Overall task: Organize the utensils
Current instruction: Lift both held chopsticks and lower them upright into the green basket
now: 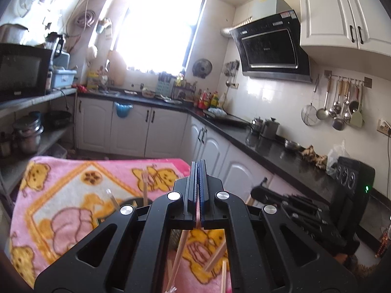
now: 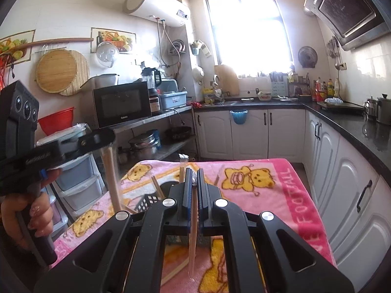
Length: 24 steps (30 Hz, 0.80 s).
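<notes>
Item one: my left gripper (image 1: 198, 171), jaws brought together on a wrapped pair of chopsticks (image 1: 180, 249), which hangs below the fingers over the pink bear-print blanket (image 1: 61, 195); in the right wrist view this same gripper (image 2: 102, 138) shows at the left edge with a chopstick pair (image 2: 113, 178) standing down from it, and my left hand (image 2: 29, 219) wraps its handle. Item two: my right gripper (image 2: 194, 178), fingers nearly closed and pinching a second wrapped chopstick pair (image 2: 193, 239) that drops almost straight down between them, its tip ending just above the blanket (image 2: 281, 195). Item three: a dark mesh utensil basket (image 2: 146, 201) sitting on the blanket, partly hidden behind my right gripper's linkage, with a few loose chopsticks (image 2: 156, 188) poking up from it; in the left wrist view the holder's dark opening (image 1: 136, 201) shows just left of the fingers, sticks leaning out. Item four: further chopsticks (image 1: 216, 256) lying loose on the blanket beneath my left gripper. Surroundings: black countertop (image 1: 281, 146) with white cabinets below, a range hood (image 1: 268, 48) on the wall, a rail of hanging ladles (image 1: 339, 107), a black microwave (image 2: 122, 103) on the shelf, and a bright window (image 2: 249, 31).
</notes>
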Each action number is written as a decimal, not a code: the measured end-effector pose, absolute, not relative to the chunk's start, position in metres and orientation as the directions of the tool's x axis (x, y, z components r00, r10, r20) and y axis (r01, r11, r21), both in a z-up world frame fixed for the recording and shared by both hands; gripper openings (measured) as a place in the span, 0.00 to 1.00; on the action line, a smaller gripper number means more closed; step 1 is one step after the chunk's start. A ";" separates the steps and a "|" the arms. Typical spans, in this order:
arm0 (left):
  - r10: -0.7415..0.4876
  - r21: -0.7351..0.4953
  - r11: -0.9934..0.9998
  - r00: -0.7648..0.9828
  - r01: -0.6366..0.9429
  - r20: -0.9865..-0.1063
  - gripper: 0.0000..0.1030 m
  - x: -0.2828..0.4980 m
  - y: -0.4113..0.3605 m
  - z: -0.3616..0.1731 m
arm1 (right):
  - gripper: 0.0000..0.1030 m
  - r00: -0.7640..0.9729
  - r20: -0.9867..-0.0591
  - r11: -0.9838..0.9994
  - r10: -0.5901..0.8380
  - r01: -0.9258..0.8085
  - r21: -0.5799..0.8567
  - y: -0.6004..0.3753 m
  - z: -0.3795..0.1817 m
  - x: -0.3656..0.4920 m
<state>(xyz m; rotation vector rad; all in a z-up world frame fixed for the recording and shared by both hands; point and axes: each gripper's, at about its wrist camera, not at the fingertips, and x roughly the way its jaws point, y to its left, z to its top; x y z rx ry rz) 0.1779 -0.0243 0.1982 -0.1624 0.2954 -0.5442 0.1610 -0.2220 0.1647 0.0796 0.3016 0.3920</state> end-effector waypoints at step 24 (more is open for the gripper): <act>-0.348 -0.225 0.923 0.926 0.312 -0.145 0.00 0.235 0.005 0.241 | 0.04 0.895 -0.187 0.914 0.405 -0.395 0.090 -0.192 0.220 0.208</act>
